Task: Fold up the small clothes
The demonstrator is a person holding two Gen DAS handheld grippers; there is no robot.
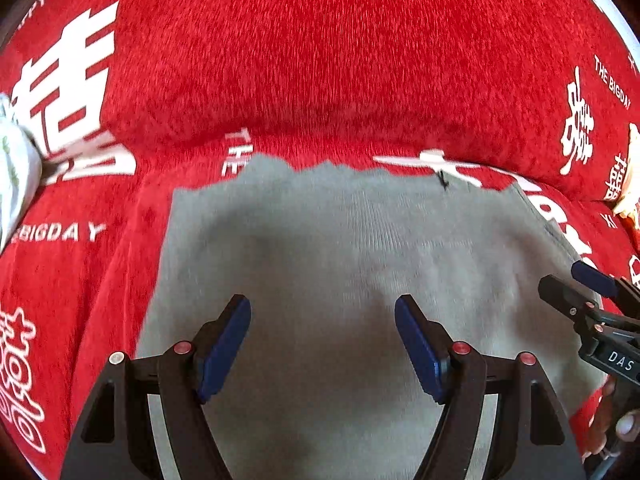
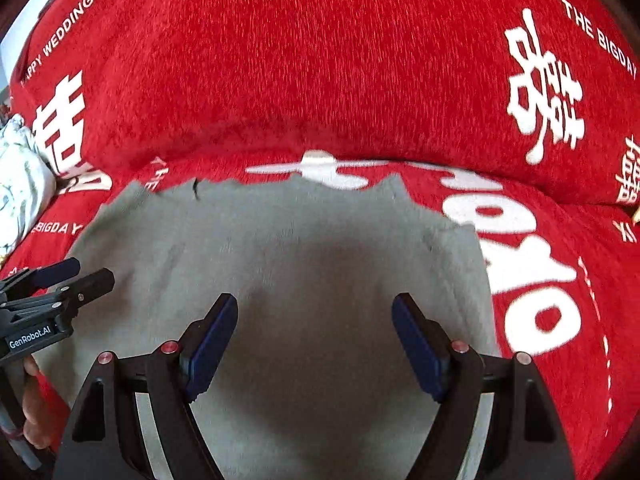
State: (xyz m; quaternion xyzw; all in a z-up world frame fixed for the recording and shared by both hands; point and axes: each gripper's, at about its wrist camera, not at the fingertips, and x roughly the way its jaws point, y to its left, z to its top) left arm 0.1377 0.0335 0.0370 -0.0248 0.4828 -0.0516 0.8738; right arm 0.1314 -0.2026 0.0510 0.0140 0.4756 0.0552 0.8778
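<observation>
A grey ribbed knit garment (image 1: 352,264) lies flat on a plush red wedding-print cover (image 1: 320,60), ragged far edge toward the cushions. The left gripper (image 1: 322,312) and right gripper (image 2: 314,310) hover above it, jaws wide, empty.

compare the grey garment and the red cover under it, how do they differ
The grey garment is plain, with a fine ribbed knit; the red cover carries white characters and lettering on a plush pile. The garment is a small piece lying flat on top; the cover spreads past it on every visible side and rises up behind it. The garment's far edge is wavy, while the cover shows no such edge here. Both are soft cloth, and neither is held by a gripper.
</observation>
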